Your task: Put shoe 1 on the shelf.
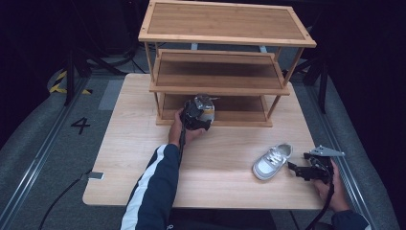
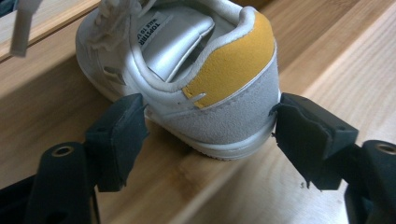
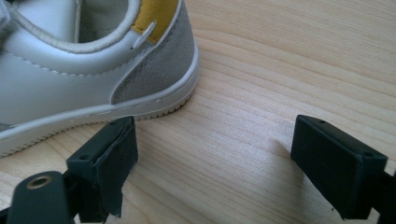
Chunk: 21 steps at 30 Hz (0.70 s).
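Observation:
A white child's sneaker (image 2: 196, 70) with a yellow and grey heel sits tilted at the front lip of the bamboo rack's bottom shelf (image 1: 239, 115). My left gripper (image 2: 210, 121) is shut on it, a pad against each side of the heel. From the high view that left gripper (image 1: 194, 115) and sneaker (image 1: 207, 109) are at the shelf's left part. A matching second sneaker (image 1: 272, 160) lies on the table at the front right, heel toward my right gripper (image 1: 293, 167). My right gripper (image 3: 215, 140) stands open just behind that sneaker (image 3: 70, 88), with nothing between its jaws.
The three-tier bamboo rack (image 1: 225, 36) stands at the back of the light wooden table (image 1: 143, 143). A small dark tag (image 1: 95, 176) lies at the table's front left edge. Grey floor with a painted 4 (image 1: 80, 125) and rails surrounds the table.

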Each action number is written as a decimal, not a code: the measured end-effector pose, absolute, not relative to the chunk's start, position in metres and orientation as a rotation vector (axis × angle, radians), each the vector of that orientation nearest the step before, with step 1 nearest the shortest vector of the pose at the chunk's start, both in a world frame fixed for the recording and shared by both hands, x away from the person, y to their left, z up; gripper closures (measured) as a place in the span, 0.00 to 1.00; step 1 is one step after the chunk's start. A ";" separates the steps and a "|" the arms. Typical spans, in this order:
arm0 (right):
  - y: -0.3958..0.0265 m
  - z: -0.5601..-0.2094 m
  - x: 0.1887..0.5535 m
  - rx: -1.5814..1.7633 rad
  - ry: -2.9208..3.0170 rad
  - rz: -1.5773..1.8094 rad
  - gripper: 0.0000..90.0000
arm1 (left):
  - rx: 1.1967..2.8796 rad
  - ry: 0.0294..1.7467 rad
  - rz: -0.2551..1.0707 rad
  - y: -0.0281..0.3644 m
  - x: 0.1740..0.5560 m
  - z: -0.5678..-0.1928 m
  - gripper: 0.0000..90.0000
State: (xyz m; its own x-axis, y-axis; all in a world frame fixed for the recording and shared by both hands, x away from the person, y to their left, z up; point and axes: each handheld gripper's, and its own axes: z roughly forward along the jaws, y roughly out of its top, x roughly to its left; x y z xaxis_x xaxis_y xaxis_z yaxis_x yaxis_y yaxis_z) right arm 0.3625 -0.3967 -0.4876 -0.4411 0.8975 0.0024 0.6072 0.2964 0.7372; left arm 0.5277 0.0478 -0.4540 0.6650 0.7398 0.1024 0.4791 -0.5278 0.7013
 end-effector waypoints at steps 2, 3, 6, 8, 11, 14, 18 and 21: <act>-0.397 -0.488 0.362 1.345 2.157 0.951 0.17 | 2.219 0.958 0.518 0.049 0.534 -0.455 0.34; -0.397 -0.488 0.362 1.345 2.157 0.951 0.17 | 2.239 0.937 0.512 0.052 0.538 -0.454 0.36; -0.397 -0.488 0.362 1.345 2.157 0.951 0.17 | 2.224 0.931 0.499 0.057 0.546 -0.456 0.38; -0.397 -0.488 0.362 1.345 2.157 0.951 0.17 | 2.189 0.972 0.476 0.054 0.543 -0.458 0.37; -0.397 -0.488 0.362 1.345 2.157 0.951 0.17 | 2.188 0.972 0.491 0.055 0.540 -0.457 0.38; -0.397 -0.488 0.362 1.344 2.158 0.951 0.17 | 2.271 0.798 0.608 0.065 0.543 -0.451 0.35; -0.397 -0.488 0.362 1.344 2.159 0.952 0.17 | 2.246 0.883 0.497 0.059 0.521 -0.457 0.32; -0.397 -0.488 0.362 1.345 2.159 0.952 0.17 | 2.257 0.851 0.491 0.064 0.508 -0.460 0.31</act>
State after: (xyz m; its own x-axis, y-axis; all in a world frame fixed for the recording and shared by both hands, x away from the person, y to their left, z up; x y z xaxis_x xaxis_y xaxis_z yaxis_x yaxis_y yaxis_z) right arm 0.3623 -0.3968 -0.4877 -0.4420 0.8970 0.0032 0.6073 0.2966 0.7370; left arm 0.5083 0.0639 -0.4598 0.7167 0.6891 0.1074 0.4382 -0.5647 0.6993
